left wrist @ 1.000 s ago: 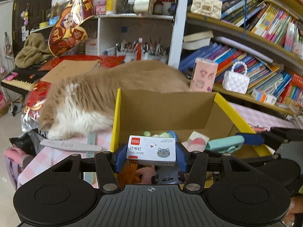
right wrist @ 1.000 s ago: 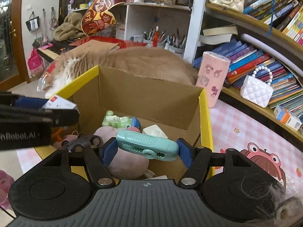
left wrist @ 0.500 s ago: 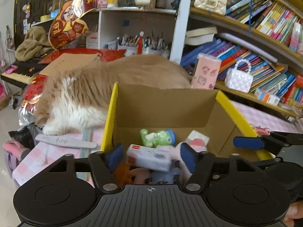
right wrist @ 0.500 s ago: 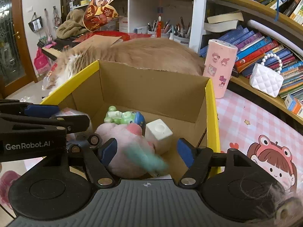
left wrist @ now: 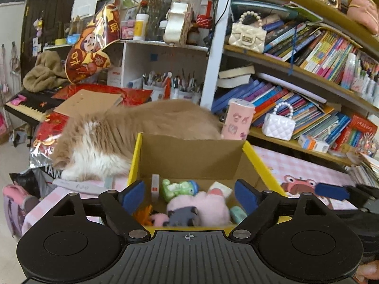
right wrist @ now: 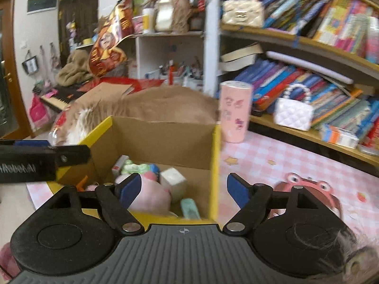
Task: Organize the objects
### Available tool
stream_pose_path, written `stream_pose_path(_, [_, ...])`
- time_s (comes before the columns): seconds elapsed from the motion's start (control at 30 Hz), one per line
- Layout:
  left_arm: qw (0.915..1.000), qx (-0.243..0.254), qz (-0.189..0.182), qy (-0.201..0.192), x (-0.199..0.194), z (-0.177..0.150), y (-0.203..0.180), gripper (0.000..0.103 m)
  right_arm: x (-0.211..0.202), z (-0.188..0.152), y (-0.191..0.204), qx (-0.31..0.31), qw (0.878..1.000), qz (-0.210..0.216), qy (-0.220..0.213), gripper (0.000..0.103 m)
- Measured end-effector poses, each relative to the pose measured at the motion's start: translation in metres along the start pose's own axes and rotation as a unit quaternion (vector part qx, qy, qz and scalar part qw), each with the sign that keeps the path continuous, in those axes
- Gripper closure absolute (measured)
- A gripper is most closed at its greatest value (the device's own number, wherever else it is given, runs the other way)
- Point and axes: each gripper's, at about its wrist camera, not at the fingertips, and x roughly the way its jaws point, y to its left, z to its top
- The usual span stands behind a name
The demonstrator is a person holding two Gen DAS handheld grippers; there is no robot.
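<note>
A yellow-rimmed cardboard box [left wrist: 194,158] [right wrist: 163,142] stands on the pink checked table. Inside lie a white staple box [left wrist: 155,187] on edge at the left wall, a green toy [left wrist: 180,188], a pink plush [left wrist: 203,207] [right wrist: 149,194], a white cube [right wrist: 171,181] and a teal clip [left wrist: 238,214] [right wrist: 189,209]. My left gripper [left wrist: 189,195] hangs above the box's near edge, jaws opening, nothing between them. My right gripper [right wrist: 184,188] straddles the box's right wall, jaws opening, holding nothing.
A fluffy orange and white cat [left wrist: 118,139] lies right behind the box. A pink tumbler [right wrist: 234,111] stands at its far right corner. Bookshelves [left wrist: 308,90] with small handbags run along the right. A keyboard [left wrist: 26,106] and clutter fill the left.
The left gripper let go of the staple box and the right let go of the teal clip; both fell into the box. Both grippers widened and drew back upward.
</note>
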Motion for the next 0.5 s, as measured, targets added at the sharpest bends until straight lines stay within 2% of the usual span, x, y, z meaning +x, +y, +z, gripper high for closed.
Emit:
stream_pose_path(0.13, [0.9999, 0.015, 0.0, 0.0, -0.013, -0.013, -0.011, 0.016, -0.029, -0.022, -0.016, 0.028, 0.999, -0.037, 0.005, 0.025])
stream_pose_path(0.23, [0.9996, 0.024, -0.004, 0.015, -0.017, -0.027, -0.019, 0.016, -0.045, -0.038, -0.028, 0.06, 0.996, -0.066, 0.011, 0.025])
stream_pose_path(0.4, [0.9982, 0.042, -0.009, 0.042, -0.022, -0.049, -0.033, 0.016, -0.072, -0.067, -0.045, 0.103, 0.987, -0.119, 0.017, 0.025])
stream_pose_path(0.5, [0.9969, 0.058, -0.011, 0.052, -0.026, -0.061, -0.043, 0.012, -0.087, -0.082, -0.052, 0.127, 0.981, -0.146, 0.022, 0.025])
